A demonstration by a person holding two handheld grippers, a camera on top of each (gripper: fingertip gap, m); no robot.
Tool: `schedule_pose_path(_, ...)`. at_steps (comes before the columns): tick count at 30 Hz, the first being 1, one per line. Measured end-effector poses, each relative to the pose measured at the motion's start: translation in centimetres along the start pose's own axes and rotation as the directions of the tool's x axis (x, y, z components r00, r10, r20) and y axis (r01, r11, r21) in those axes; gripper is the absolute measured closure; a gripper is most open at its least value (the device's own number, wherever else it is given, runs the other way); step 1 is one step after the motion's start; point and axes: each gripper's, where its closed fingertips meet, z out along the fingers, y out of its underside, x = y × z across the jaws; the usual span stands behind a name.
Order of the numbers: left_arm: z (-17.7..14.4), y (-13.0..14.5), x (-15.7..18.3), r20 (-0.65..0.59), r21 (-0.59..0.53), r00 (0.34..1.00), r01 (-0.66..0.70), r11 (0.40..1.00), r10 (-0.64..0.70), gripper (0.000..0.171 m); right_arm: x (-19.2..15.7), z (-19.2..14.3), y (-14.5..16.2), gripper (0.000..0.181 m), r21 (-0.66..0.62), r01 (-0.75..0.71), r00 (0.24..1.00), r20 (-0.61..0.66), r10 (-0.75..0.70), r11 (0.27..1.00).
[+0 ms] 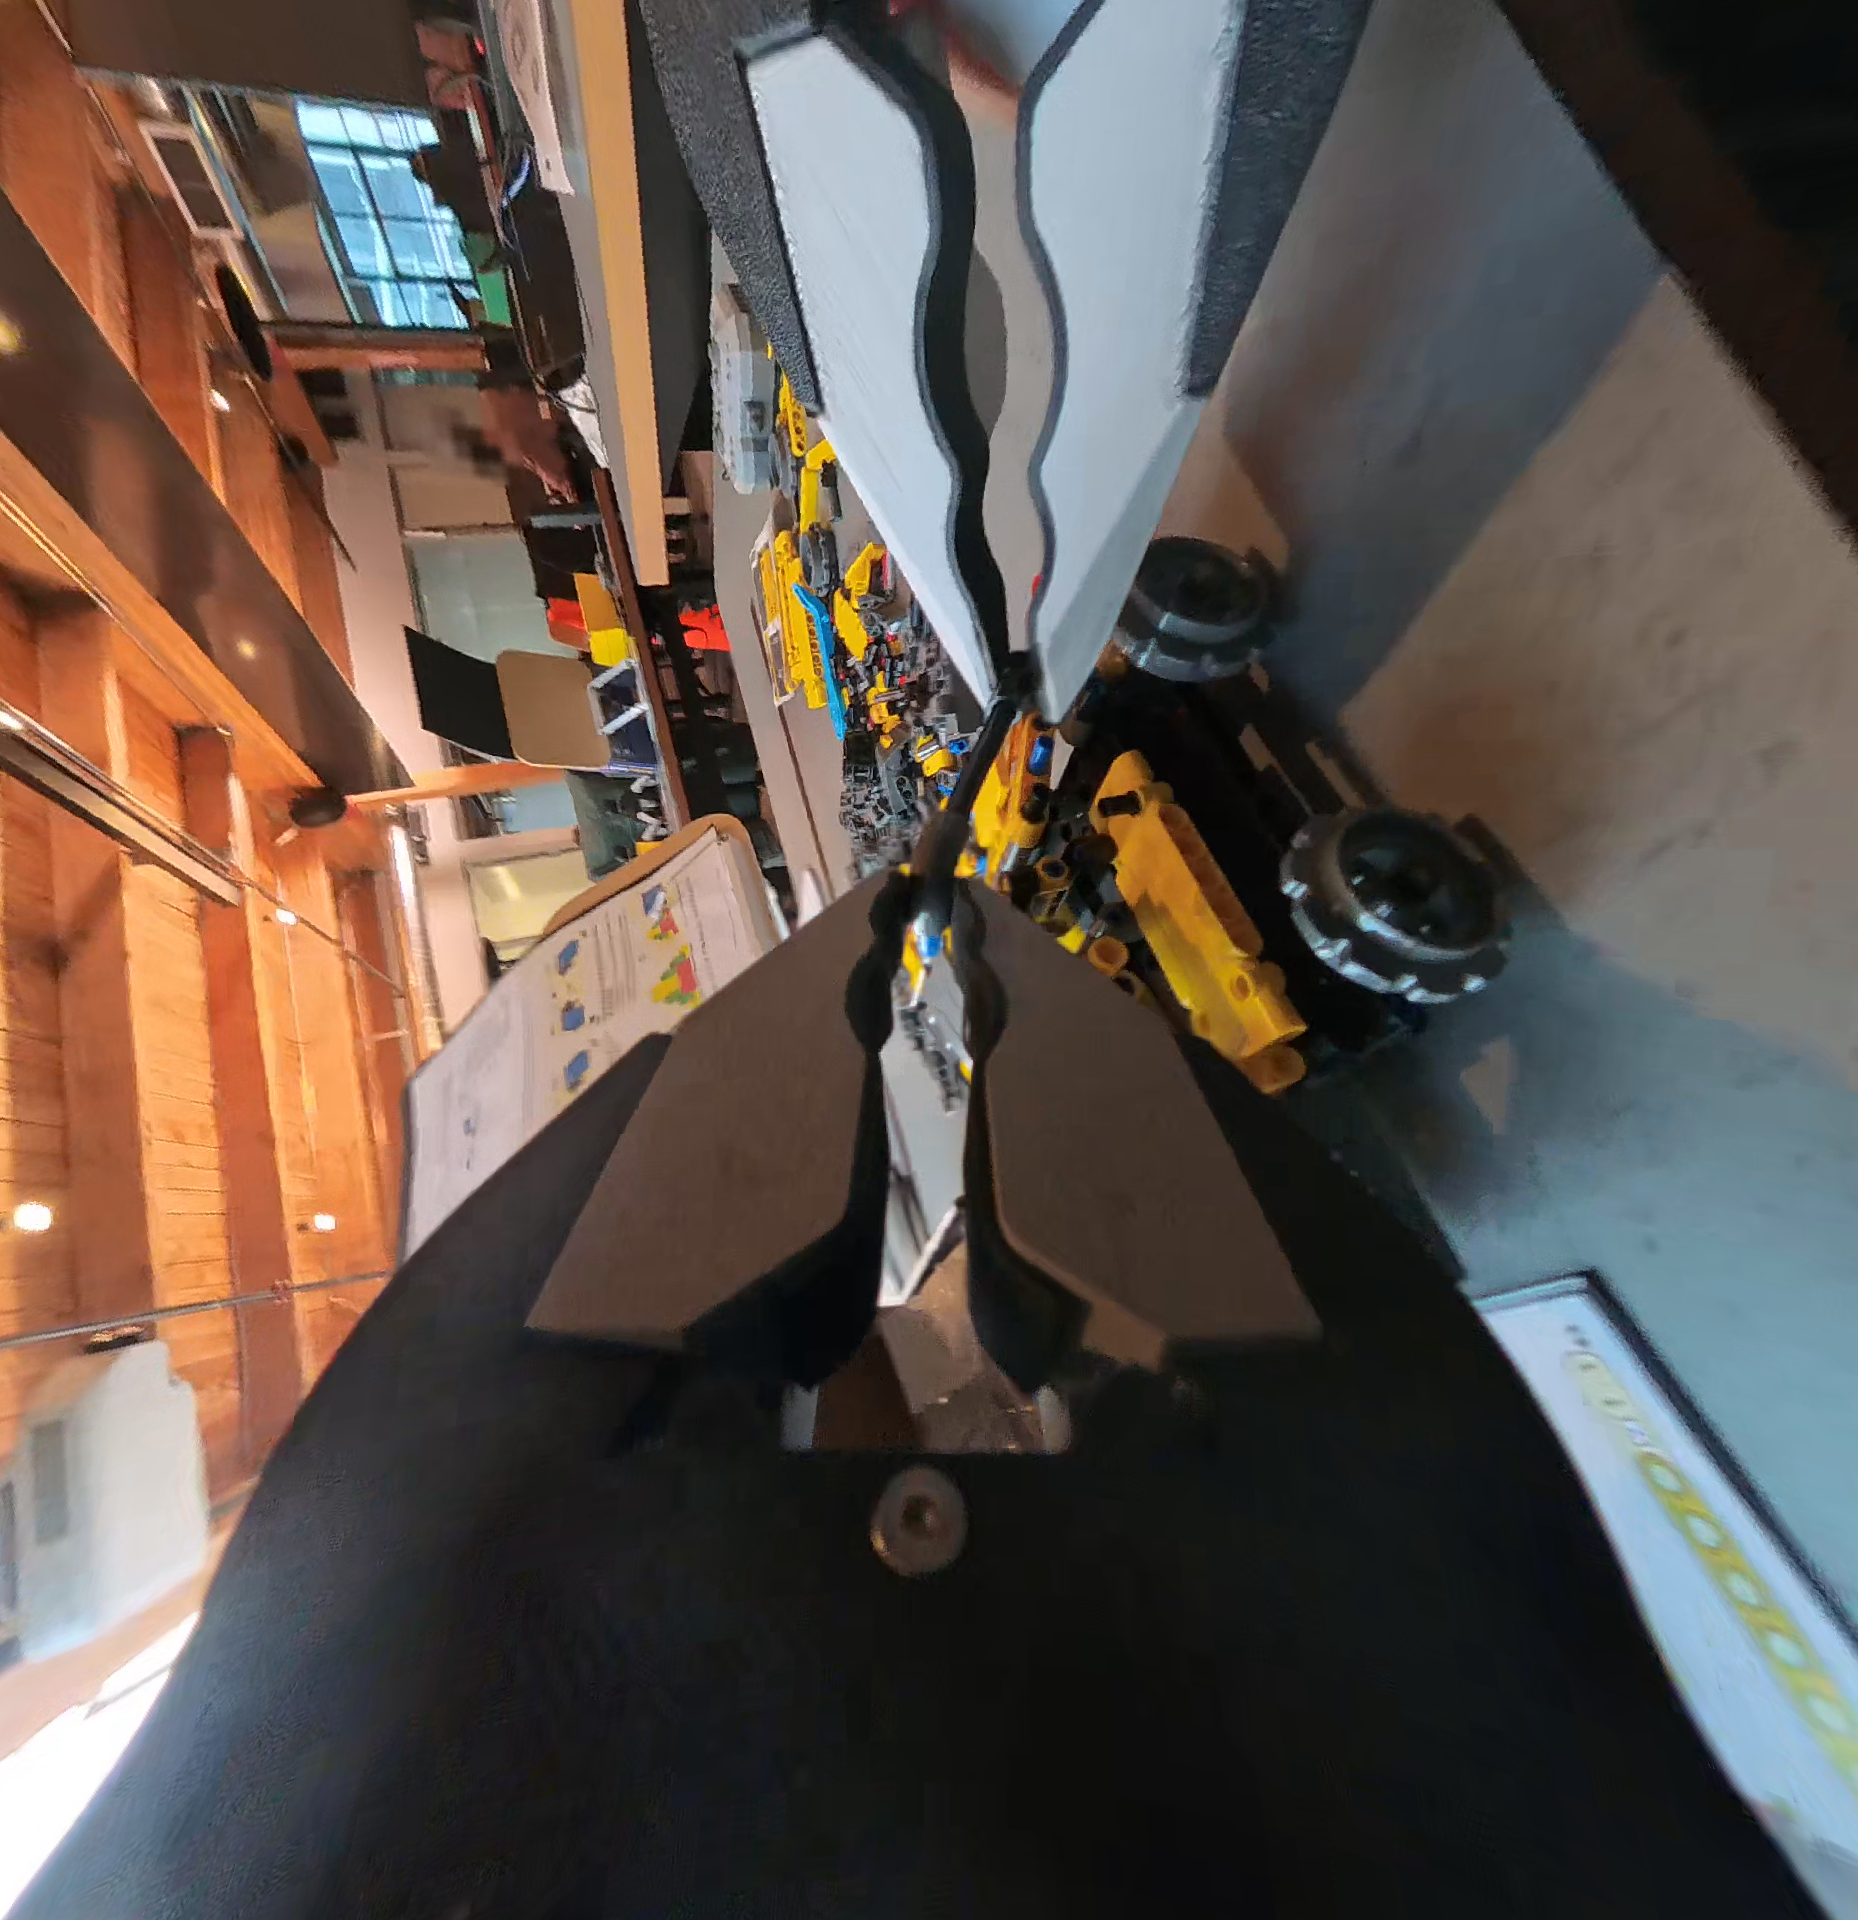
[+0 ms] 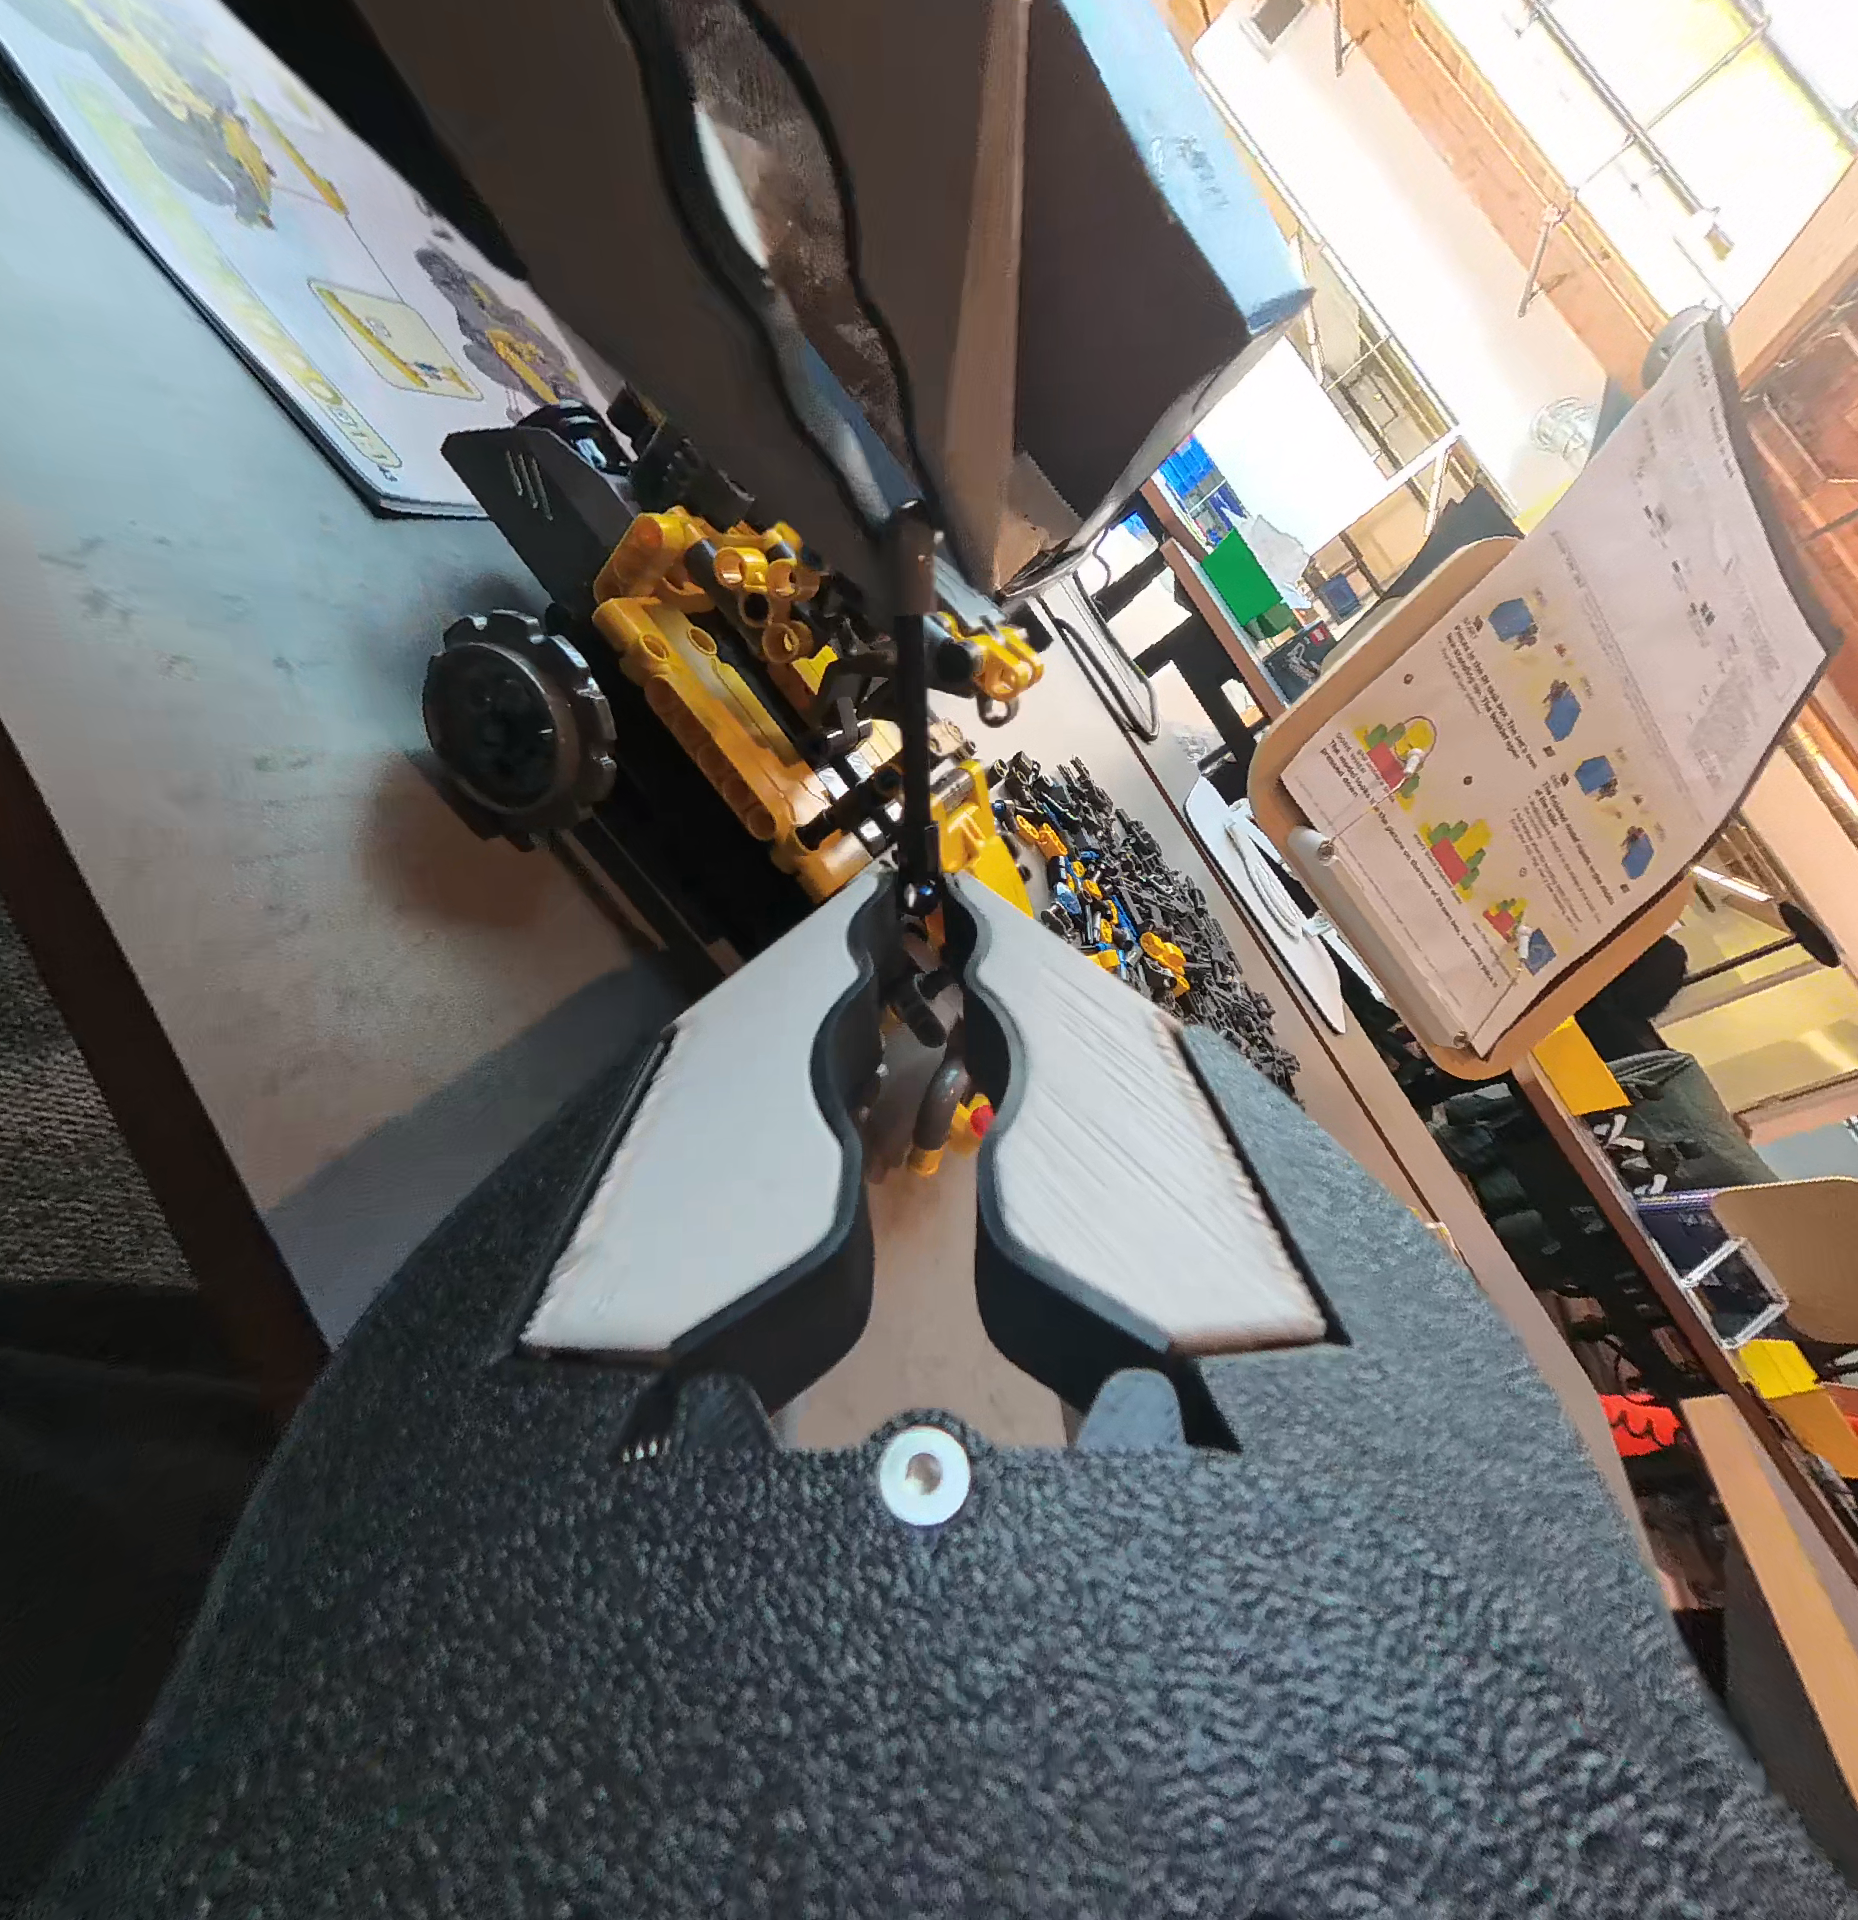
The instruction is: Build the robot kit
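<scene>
Pinching a thin black rod (image 2: 914, 727) end to end, left gripper (image 1: 930, 914) and right gripper (image 2: 920, 899) both clamping narrowly (yellow model (image 2: 759, 717) underneath); risking bowing or slipping under uneven pull.

- The instruction booklet (image 1: 1735, 1621) at the lower right of the left wrist view was blurred and cut off by the frame edge.
- The loose pile of small parts (image 2: 1133, 894) at centre right of the right wrist view was too small to tell apart.
- The yellow-and-black model (image 2: 738, 707) was partly hidden behind the thin black rod (image 2: 914, 717).
</scene>
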Motion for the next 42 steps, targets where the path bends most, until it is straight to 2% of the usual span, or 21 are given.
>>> schedule_pose_path(4, 0.7, 1.2, -0.1, 0.045, -0.013, 0.989, -0.138, 0.99, 0.138, 0.168, -0.3, 0.0, -0.1, 0.172, 0.004, 0.033, 0.999, 0.0, -0.033, 0.999)
schedule_pose_path(10, 0.9, 1.8, -0.6, 0.05, -0.016, 0.994, -0.098, 0.995, 0.099, 0.167, 0.1, 0.0, 0.0, 0.171, 0.002, 0.0, 1.0, -0.002, 0.0, 1.0)
schedule_pose_path(20, 1.2, 1.1, -0.5, 0.049, 0.01, 0.99, -0.13, 0.992, 0.129, 0.167, 0.7, 0.1, 0.2, 0.166, -0.014, -0.025, 0.999, -0.028, 0.025, 1.0)
schedule_pose_path(26, 1.3, 1.0, -0.5, 0.045, 0.019, 0.992, -0.12, 0.993, 0.119, 0.167, 0.4, 0.4, 0.3, 0.175, -0.035, 0.003, 1.0, -0.022, -0.004, 0.999)
schedule_pose_path(30, 1.3, 0.9, -0.9, 0.058, 0.038, 0.998, -0.021, 0.999, 0.019, 0.165, 0.6, 0.3, 0.3, 0.176, -0.026, -0.024, 0.999, -0.025, 0.023, 0.999)
schedule_pose_path(33, 0.8, 0.9, -1.4, 0.029, 0.069, 0.987, 0.154, 0.986, -0.156, 0.145, 0.9, 0.1, 0.4, 0.176, -0.027, -0.036, 0.999, -0.033, 0.035, 0.999)
schedule_pose_path(36, 0.3, 1.1, -1.8, -0.069, 0.095, 0.916, 0.401, 0.911, -0.396, 0.132, 1.0, 0.0, 0.6, 0.176, -0.03, -0.033, 0.999, -0.041, 0.031, 0.999)
schedule_pose_path(39, 0.0, 1.1, -1.7, -0.211, 0.065, 0.735, 0.668, 0.741, -0.644, 0.122, 1.0, 0.0, 0.7, 0.176, -0.033, -0.034, 0.999, -0.042, 0.033, 0.999)
schedule_pose_path(41, -0.1, 1.1, -1.5, -0.275, 0.028, 0.617, 0.772, 0.635, -0.737, 0.119, 0.9, 0.0, 0.7, 0.176, -0.034, -0.032, 0.999, -0.043, 0.031, 0.999)
schedule_pose_path(42, 0.0, 1.2, -1.4, -0.292, 0.01, 0.579, 0.798, 0.603, -0.761, 0.113, 0.9, 0.0, 0.7, 0.176, -0.036, -0.032, 0.999, -0.042, 0.031, 0.999)
